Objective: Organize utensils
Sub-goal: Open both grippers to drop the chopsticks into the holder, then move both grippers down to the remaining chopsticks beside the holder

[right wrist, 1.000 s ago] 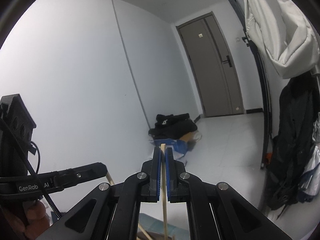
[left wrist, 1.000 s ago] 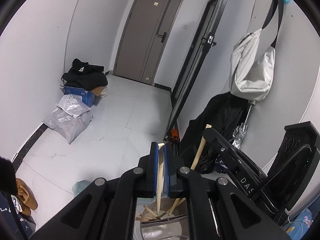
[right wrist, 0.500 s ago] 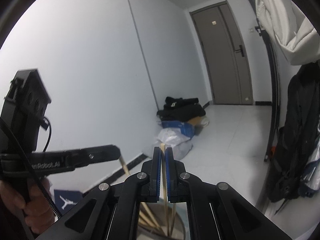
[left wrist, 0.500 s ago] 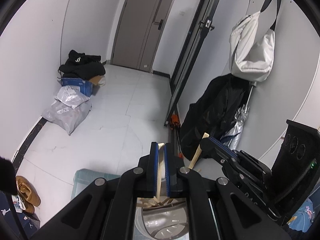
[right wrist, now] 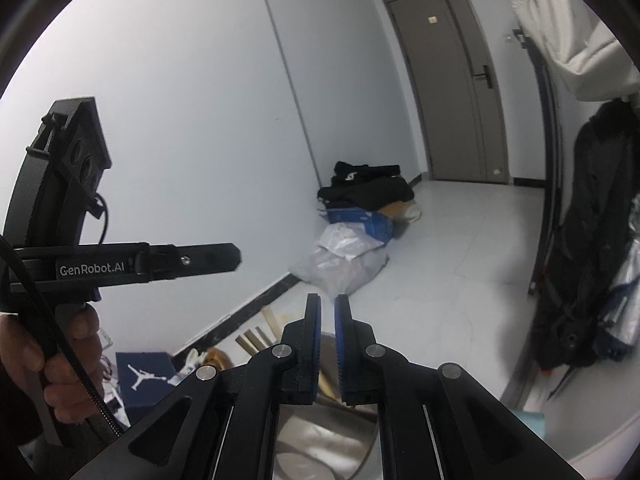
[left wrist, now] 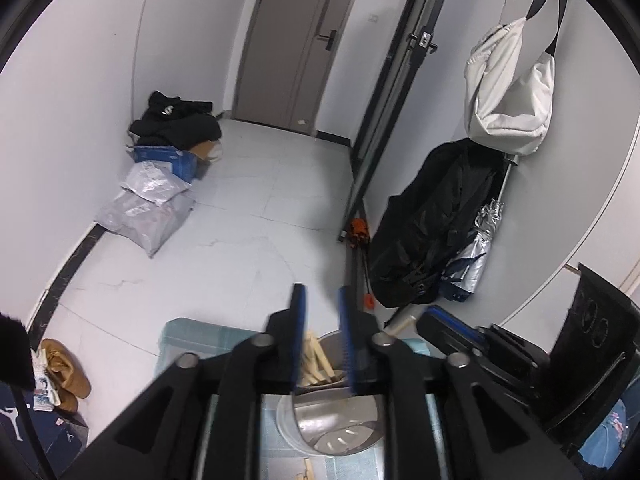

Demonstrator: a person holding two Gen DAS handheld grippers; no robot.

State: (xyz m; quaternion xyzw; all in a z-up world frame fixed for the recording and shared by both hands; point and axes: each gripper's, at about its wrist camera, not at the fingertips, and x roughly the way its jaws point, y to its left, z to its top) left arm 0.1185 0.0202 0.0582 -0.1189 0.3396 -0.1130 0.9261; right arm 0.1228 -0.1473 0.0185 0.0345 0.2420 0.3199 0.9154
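Note:
My left gripper is open and empty above a shiny metal utensil holder. Several wooden chopsticks stand inside the holder, seen between the jaws. My right gripper is open by a narrow gap and empty, also above the metal holder. Wooden chopstick tops lean out left of its fingers. The left gripper's body shows at the left of the right wrist view. The right gripper's fingers show at the right of the left wrist view, beside one wooden stick end.
The holder stands on a teal mat. Beyond lie a tiled floor, plastic bags, a blue box with black clothes, shoes, a black coat and a white bag on the right wall.
Both grippers have opened and let go of their chopsticks, which now stand in the metal holder. Both views have tilted down a little.

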